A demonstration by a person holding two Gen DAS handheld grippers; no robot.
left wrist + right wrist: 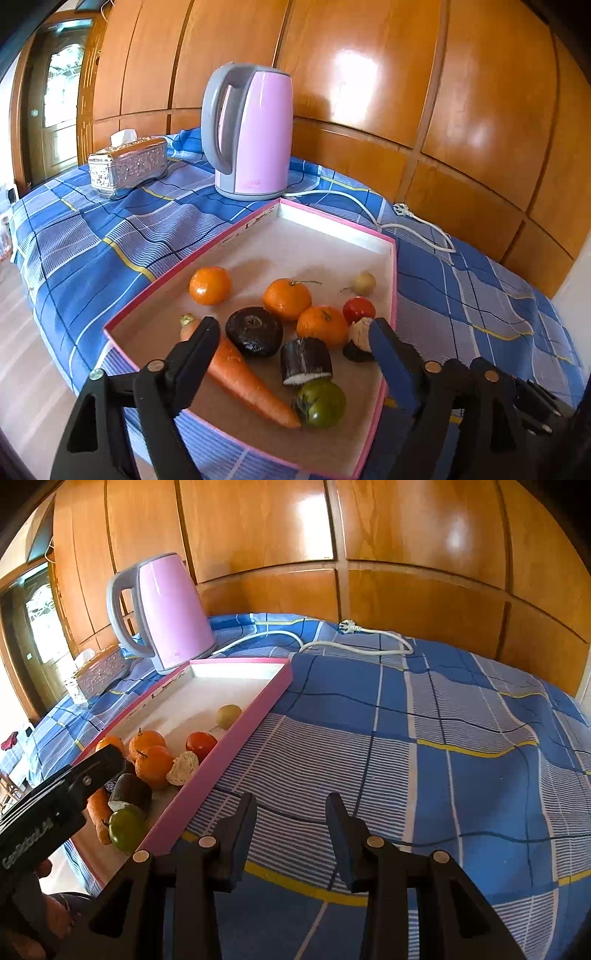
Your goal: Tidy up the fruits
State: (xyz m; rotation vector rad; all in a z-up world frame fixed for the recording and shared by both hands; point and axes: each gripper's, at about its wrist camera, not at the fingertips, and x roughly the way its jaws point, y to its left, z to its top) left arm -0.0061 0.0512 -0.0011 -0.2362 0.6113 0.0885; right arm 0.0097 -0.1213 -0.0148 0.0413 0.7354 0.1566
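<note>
In the left wrist view, the left gripper (293, 343) is hovering over the near part of a pink-edged tray (393, 295) with its fingers wide apart, and it is holding nothing. The tray is lying on a table with a blue checked cloth (110, 236). Inside the tray, three oranges (287, 299) are sitting in the middle, with a carrot (247, 380) lying slanted along the left finger. A dark round vegetable (254, 331) is resting just beside the carrot, a cut eggplant piece (306, 361) is near it, and a green tomato (320, 403) is touching the carrot's tip. A red tomato (358, 309) and a small pale onion (364, 283) are staying close to the right wall. Behind the tray, a pink kettle (255, 133) and a silver tissue box (127, 166) are standing.

In the right wrist view, the right gripper (291, 834) is hanging above the bare cloth, just to the right of the tray, with its fingers parted and empty. The white kettle cord (354, 642) is lying on the cloth further back. The left gripper is reaching over the fruits at the left edge.
</note>
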